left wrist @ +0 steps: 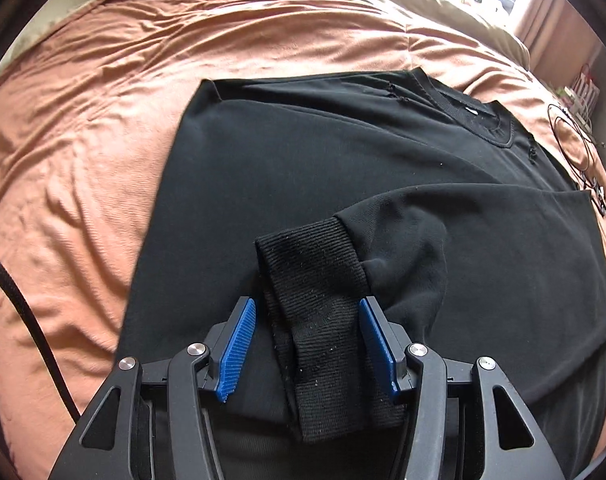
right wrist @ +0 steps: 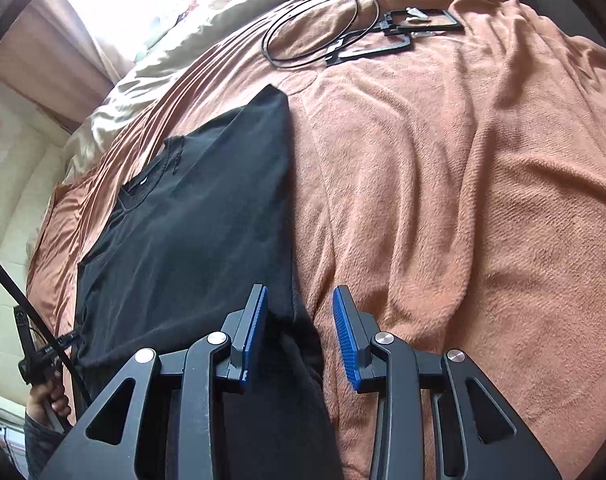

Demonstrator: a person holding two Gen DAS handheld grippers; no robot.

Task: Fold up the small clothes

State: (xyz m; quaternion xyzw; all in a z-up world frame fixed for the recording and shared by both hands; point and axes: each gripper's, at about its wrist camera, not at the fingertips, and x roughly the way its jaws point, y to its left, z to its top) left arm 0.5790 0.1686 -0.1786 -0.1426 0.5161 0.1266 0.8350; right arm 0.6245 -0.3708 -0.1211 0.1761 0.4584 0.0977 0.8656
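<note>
Presently noted: black sweatshirt (left wrist: 343, 168) spread flat on orange blanket (left wrist: 83, 140), neckline (left wrist: 475, 120) toward 1 o'clock in the left wrist view, body filling the centre of that view

Sleeve (left wrist: 443, 216) folded across the chest from 3 o'clock, ending in ribbed cuff (left wrist: 315, 280) at centre-bottom

Left gripper (left wrist: 307, 344) low over the garment, jaws parted about halfway; cuff lying between the blue pads (left wrist: 239, 344), right pad touching or nearly touching the cuff edge, left pad standing apart from it with a visible gap; no clamping seen, cuff resting loose on the shirt body

Right gripper (right wrist: 301, 336) at the garment's side edge, jaws parted narrowly; left pad (right wrist: 257, 336) lying on or just over the black fabric, right pad over bare blanket; dark fabric running down between the jaws toward 6 o'clock; whether any cloth pinched: cannot tell, no pressing of both pads on fabric visible

In the right wrist view, sweatshirt occupying 8 to 11 o'clock, blanket the remainder

Black cable loop (right wrist: 315, 28) and black frame-like parts (right wrist: 407, 28) lying on the blanket at 12 o'clock, well apart from the garment

Cream bedding (right wrist: 151, 80) bunched at 11 o'clock beyond the blanket

Hand (right wrist: 49, 400) on the other gripper's handle seen at 8 o'clock, with black cord (right wrist: 27, 304) rising from it
</note>
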